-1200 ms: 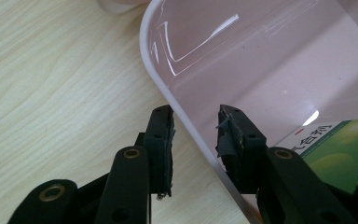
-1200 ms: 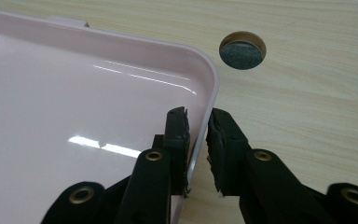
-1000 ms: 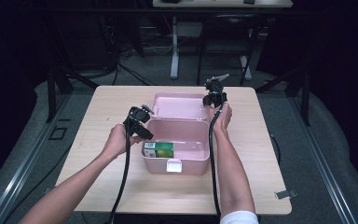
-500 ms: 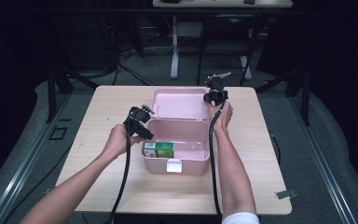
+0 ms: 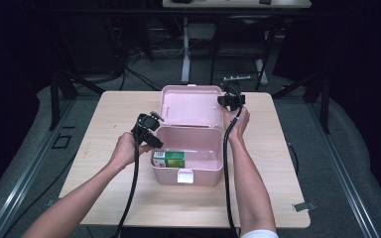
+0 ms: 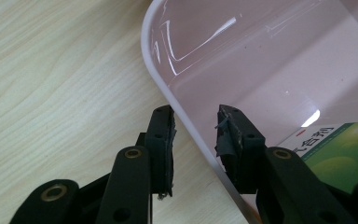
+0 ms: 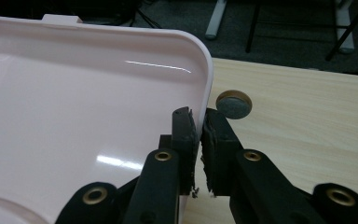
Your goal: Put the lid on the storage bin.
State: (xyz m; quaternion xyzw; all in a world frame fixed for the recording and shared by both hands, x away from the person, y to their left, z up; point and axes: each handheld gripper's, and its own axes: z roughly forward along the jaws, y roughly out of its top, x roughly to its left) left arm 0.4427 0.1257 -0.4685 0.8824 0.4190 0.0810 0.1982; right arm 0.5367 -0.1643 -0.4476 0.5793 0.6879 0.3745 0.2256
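At table centre, pale pink plastic box (image 5: 186, 166) open; green carton (image 5: 169, 158) inside at 9 o'clock. Left gripper (image 6: 196, 135) parted, straddling box wall. Right gripper (image 7: 198, 140) pinching pink lid (image 7: 74, 121) edge at 1 o'clock. Judgement: steady base, swing lid slowly.

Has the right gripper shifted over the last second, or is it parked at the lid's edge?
No. In the high view the right gripper sits at the same right edge of the pink lid, jaws closed on that rim.
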